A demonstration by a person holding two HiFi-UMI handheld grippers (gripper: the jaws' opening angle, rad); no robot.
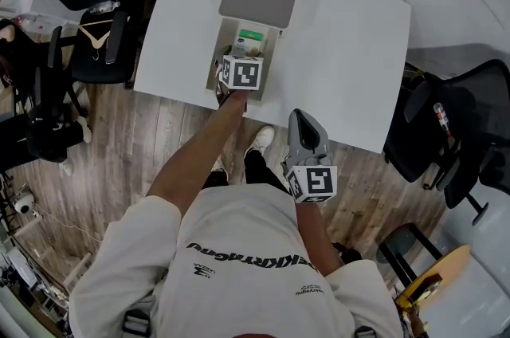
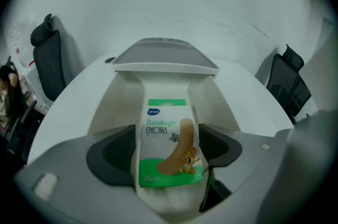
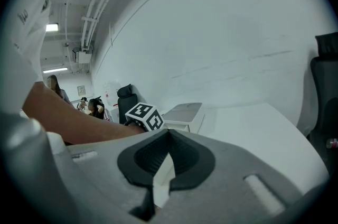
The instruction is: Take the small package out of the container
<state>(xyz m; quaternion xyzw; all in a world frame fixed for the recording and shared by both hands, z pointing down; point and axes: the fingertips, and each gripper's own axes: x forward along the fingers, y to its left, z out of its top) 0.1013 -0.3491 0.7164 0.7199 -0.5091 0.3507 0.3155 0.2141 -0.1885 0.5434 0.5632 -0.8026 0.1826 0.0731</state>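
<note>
Pads [image 2: 113,151] of the left gripper [image 2: 169,150] sit closest, pressed against both side edges of the package [image 2: 169,143], which stands upright between them with its printed face to the camera, so the jaws are clamped on it. The package is inside the open white container [image 2: 119,106], near its front end; its lower edge cuts off the container floor behind it. Beyond it the grey lid [image 2: 163,56] is laid back flat on the table [image 2: 79,96]. From the head view the left gripper's cube [image 1: 241,72] covers the jaws and most of the package, leaving only a green top strip in sight. The right gripper [image 1: 301,121] is held well apart, off the table's near edge by the person's body; its own view shows the jaws brought together at the tips with nothing between them, and the container's inside is hidden there.
</note>
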